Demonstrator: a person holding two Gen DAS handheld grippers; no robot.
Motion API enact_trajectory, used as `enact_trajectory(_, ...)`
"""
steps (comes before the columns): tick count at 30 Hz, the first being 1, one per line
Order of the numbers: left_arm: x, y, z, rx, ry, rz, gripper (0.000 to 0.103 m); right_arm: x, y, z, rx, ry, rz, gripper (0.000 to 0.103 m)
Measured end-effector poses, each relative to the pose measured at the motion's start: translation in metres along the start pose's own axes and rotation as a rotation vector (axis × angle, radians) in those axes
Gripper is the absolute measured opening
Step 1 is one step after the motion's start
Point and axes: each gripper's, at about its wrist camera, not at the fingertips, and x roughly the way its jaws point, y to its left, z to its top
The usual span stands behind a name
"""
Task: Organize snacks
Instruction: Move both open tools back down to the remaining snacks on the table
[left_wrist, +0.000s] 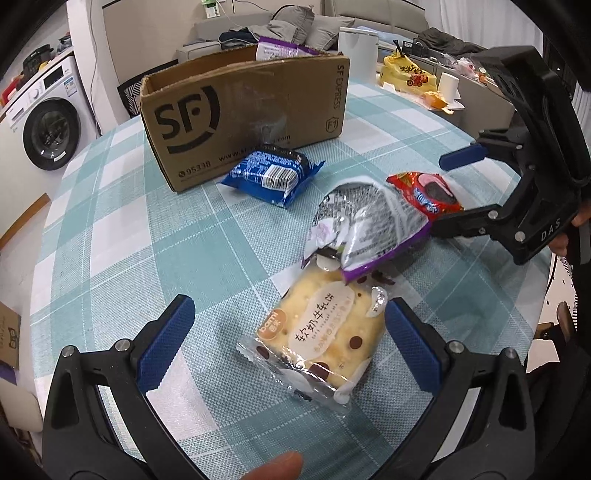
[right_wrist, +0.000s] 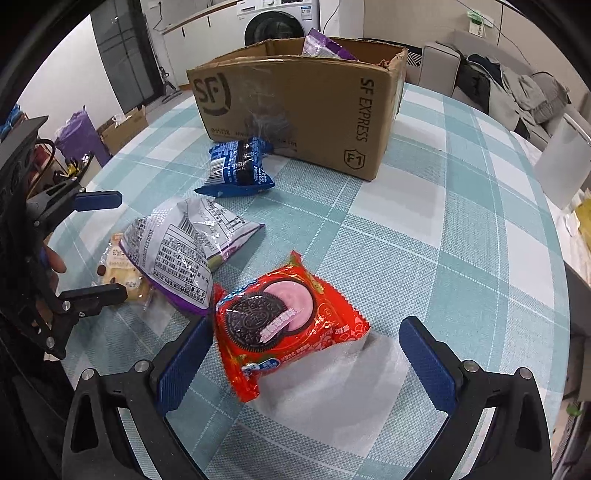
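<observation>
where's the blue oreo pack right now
The blue Oreo pack lies on the checked tablecloth right against the front of the SF cardboard box, beyond the silver-purple bag; in the right wrist view it sits upper left of centre.

A red cookie pack (right_wrist: 290, 326), a silver-purple bag (right_wrist: 184, 251), a yellow cake packet (left_wrist: 321, 338) and a blue cookie pack (right_wrist: 238, 166) lay flat before the open cardboard box (right_wrist: 295, 107); another purple bag (right_wrist: 325, 46) stood inside.
</observation>
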Motion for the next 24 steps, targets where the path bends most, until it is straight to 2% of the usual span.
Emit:
enact_trajectory(5, 0.003, 0.005, 0.000, -0.018, 0.009, -0.025, 0.103, 0.002, -0.005, 0.001, 0.008, -0.003, 0.000, 0.102)
enact_trajectory(12, 0.005, 0.014, 0.001, -0.059, 0.016, -0.022, 0.102, 0.001, -0.021, 0.002, 0.065, -0.015, -0.029, 0.102)
enact_trajectory(16, 0.001, 0.005, -0.001, -0.019, 0.009, -0.062, 0.102, 0.000, -0.023, 0.002, 0.068, -0.023, -0.021, 0.102)
enact_trajectory(20, 0.007, -0.005, -0.003, 0.022, 0.037, -0.049, 0.102, 0.001, -0.023, 0.002, 0.068, -0.021, -0.015, 0.101)
enact_trajectory(24, 0.015, -0.002, -0.004, 0.004, 0.064, -0.028, 0.103, 0.001, -0.021, 0.001, 0.065, -0.028, -0.004, 0.092)
